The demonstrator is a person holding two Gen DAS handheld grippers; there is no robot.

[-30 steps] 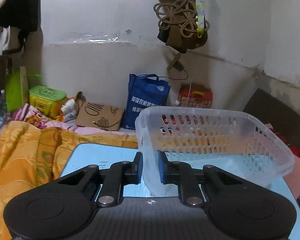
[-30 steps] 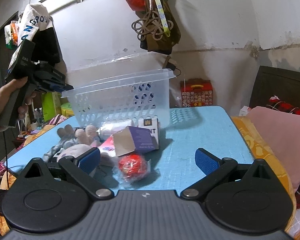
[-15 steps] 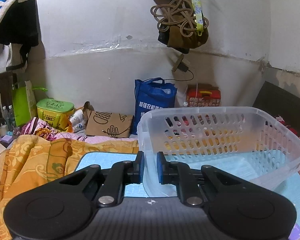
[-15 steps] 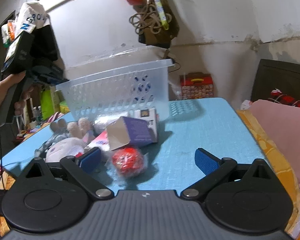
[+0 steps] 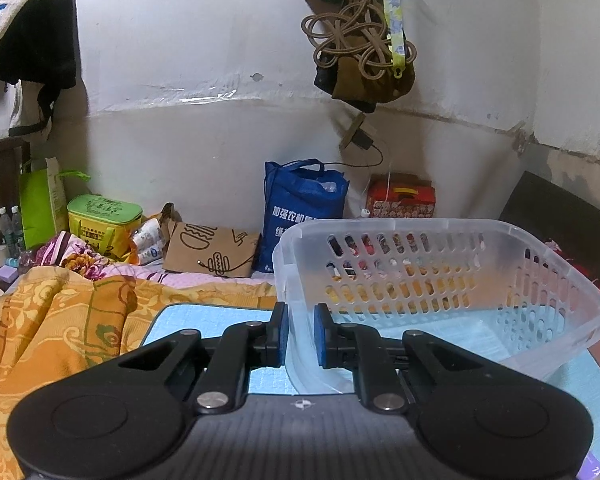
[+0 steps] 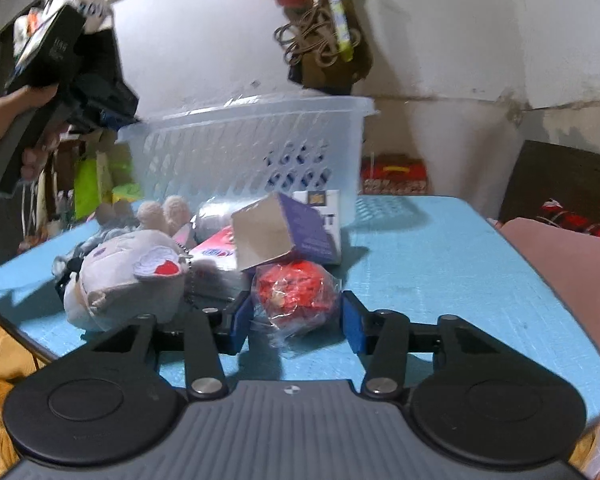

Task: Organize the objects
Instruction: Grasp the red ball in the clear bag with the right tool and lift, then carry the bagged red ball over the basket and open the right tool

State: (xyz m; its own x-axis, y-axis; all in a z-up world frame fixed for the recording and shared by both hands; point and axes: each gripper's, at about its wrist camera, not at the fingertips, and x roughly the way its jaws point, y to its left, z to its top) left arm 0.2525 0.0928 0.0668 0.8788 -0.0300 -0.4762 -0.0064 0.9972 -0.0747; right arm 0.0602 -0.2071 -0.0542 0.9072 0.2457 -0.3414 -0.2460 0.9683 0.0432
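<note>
My left gripper [image 5: 301, 334] is shut on the near rim of a clear plastic basket [image 5: 440, 276], which looks empty and sits over the blue table [image 5: 188, 320]. In the right wrist view the basket [image 6: 252, 148] stands behind a pile: a grey plush toy [image 6: 128, 276], a purple box [image 6: 280, 232], a pink-and-white pack [image 6: 216, 248] and a red ball in clear wrap [image 6: 296, 292]. My right gripper [image 6: 294, 322] has its jaws around the wrapped red ball, close on both sides; the left pad looks just clear of the wrap.
An orange blanket [image 5: 60, 320] lies left of the table. A blue bag [image 5: 300, 216], a cardboard bag [image 5: 208, 252] and a green box [image 5: 104, 224] stand by the wall. A pink cushion [image 6: 572, 280] borders the table's right edge [image 6: 540, 280].
My right gripper has moved forward and narrowed its jaws around the wrapped red ball. My left gripper has kept its hold on the basket, which has levelled a little.
</note>
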